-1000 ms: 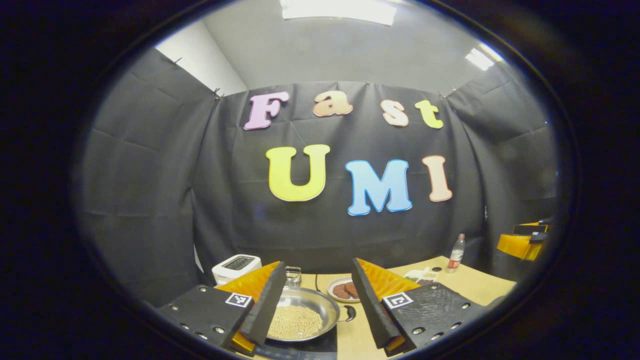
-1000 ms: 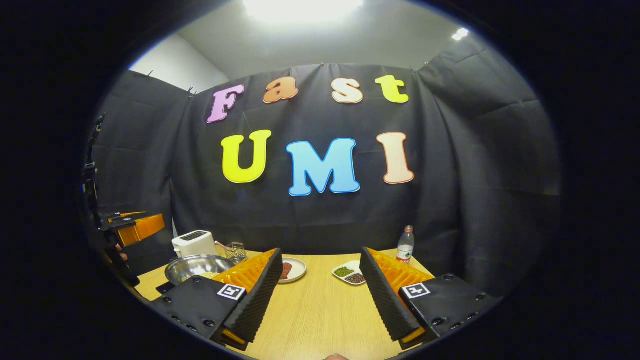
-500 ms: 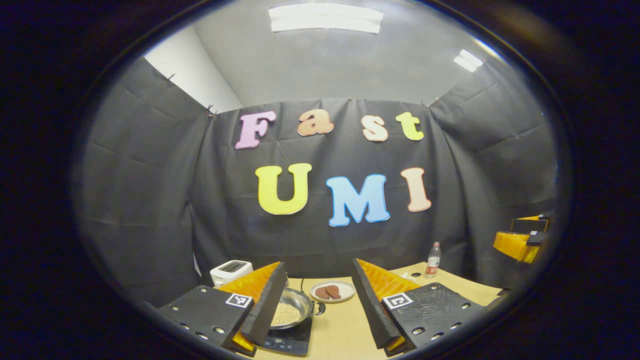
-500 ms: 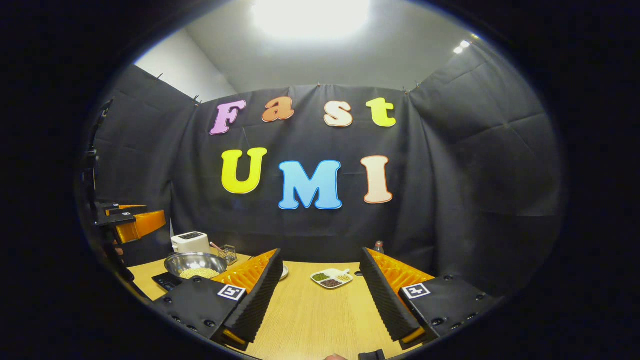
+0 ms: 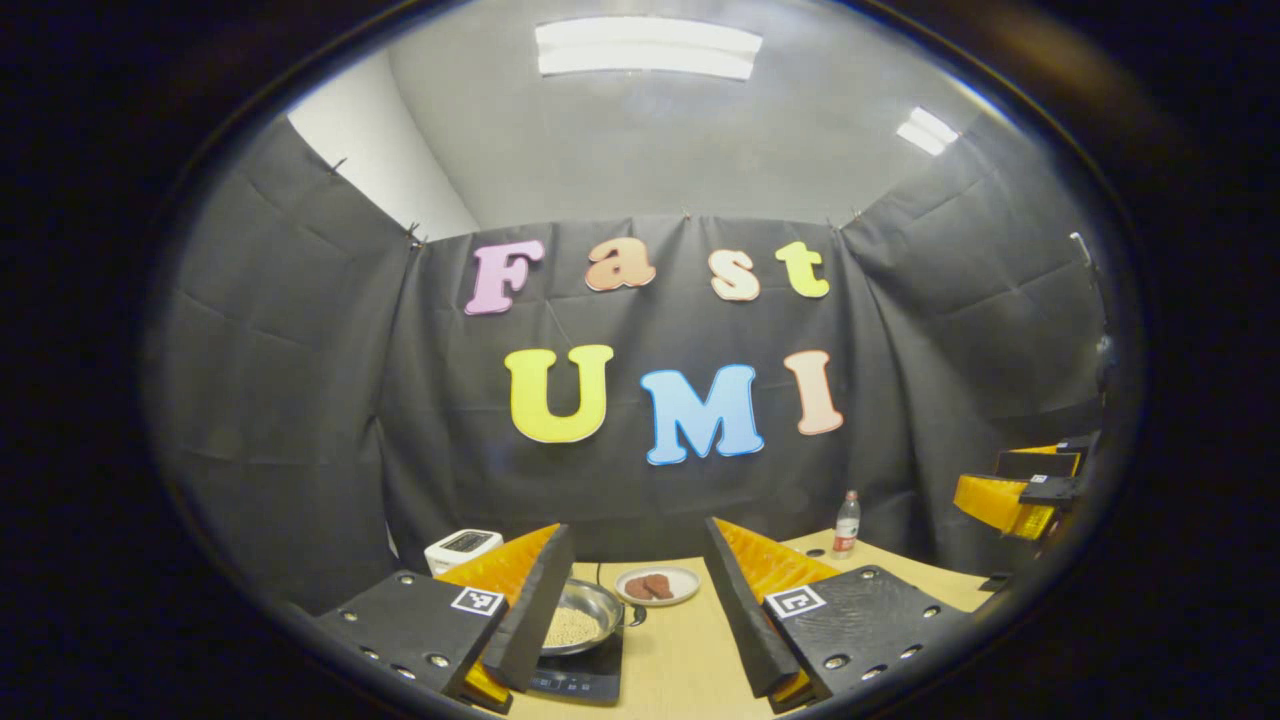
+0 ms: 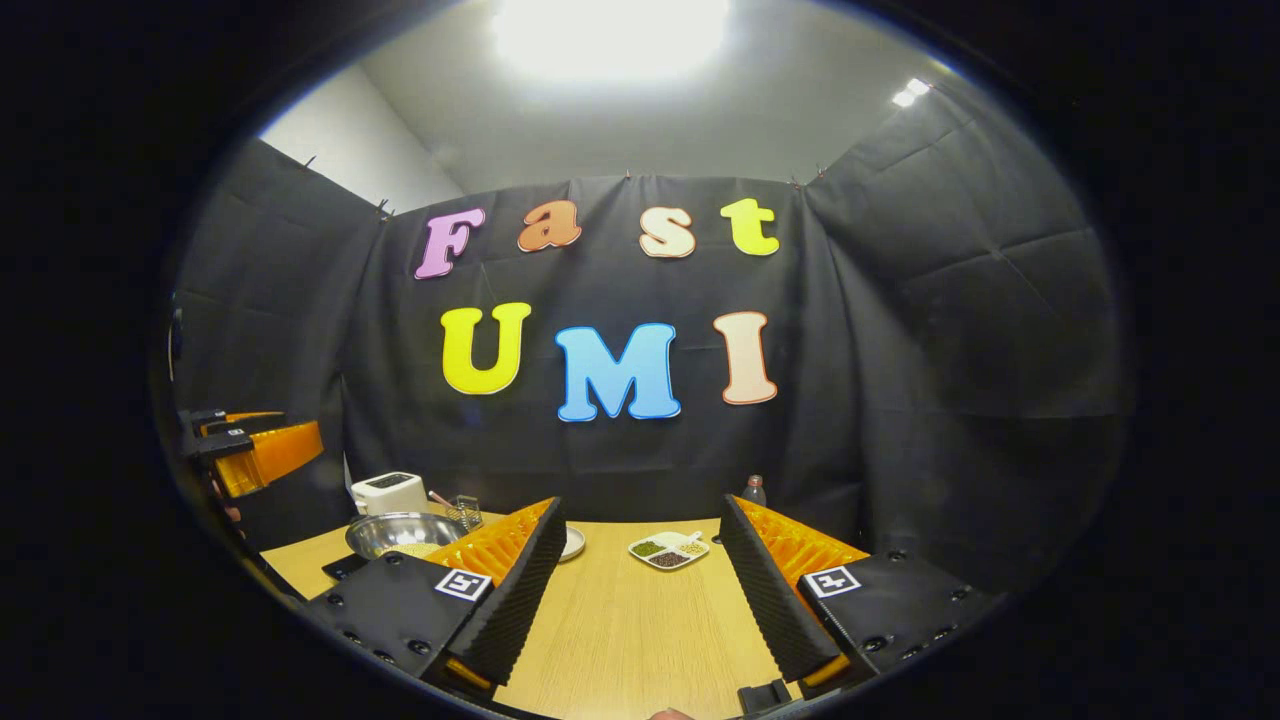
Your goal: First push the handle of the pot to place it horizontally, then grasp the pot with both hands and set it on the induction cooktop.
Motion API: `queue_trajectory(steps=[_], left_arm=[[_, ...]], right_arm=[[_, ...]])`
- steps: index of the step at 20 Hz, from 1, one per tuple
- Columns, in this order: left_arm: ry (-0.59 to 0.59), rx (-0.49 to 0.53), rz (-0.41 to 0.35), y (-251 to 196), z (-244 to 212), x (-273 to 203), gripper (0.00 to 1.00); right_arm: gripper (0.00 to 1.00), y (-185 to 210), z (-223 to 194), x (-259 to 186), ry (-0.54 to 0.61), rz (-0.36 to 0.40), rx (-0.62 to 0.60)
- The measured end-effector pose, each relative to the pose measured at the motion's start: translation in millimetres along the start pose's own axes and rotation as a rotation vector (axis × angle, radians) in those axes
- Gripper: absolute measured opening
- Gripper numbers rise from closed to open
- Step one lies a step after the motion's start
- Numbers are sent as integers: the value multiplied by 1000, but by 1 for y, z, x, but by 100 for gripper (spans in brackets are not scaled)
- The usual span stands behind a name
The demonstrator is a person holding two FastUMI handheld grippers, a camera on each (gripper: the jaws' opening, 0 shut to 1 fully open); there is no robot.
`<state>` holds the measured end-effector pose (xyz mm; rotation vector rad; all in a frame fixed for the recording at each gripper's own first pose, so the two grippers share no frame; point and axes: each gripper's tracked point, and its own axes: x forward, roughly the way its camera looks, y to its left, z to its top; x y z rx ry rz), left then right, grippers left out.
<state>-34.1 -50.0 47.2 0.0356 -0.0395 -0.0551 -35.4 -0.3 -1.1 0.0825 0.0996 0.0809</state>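
The left gripper [image 5: 630, 610] has its jaws wide apart and nothing is between them; it hangs above the near edge of the wooden table [image 5: 690, 660]. Just past its left finger, in the left gripper view, the pot [image 5: 583, 625] stands on the induction cooktop [image 5: 585, 680]. The pot is a shiny metal bowl with pale grains inside, and one dark handle points to the right. Farther behind the pot is a plate [image 5: 657, 586] with two brown pieces on it. A white toaster [image 5: 462, 547] is at the far left and a bottle [image 5: 846, 524] stands at the far right.

The right gripper [image 6: 640, 600] also has its jaws wide apart, holding nothing, over a bare part of the table. In the right gripper view the pot shows to the left, partly behind the left finger, well apart from this gripper. A small wire basket [image 6: 462, 511] is just beside the toaster, behind the pot. A divided dish [image 6: 668, 549] with small heaps of beans lies in the middle, far from the jaws.
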Motion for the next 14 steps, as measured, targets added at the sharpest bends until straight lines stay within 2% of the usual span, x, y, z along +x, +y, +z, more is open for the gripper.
queue_trajectory(steps=[3, 4, 9, 10, 12, 13, 14], left_arm=[[2, -8, 9, 16, -5, -4, 76], [3, -7, 18, 22, -6, -4, 76], [12, -19, 17, 31, -13, -8, 76], [10, -16, 16, 32, -12, -9, 79], [2, -9, 9, 33, -10, -12, 79], [0, -4, 9, 35, -11, -12, 76], [-3, 0, 10, 37, -11, -12, 79]], right_arm=[[92, 6, 5, -4, -13, -6, -28], [97, 9, 6, -6, -16, -6, -31], [98, 12, 6, -12, -16, -25, -27], [98, 12, 6, -12, -18, -29, -30], [97, 14, 7, -15, -17, -34, -32], [98, 16, 6, -16, -16, -35, -33], [98, 17, 6, -17, -16, -35, -35]])
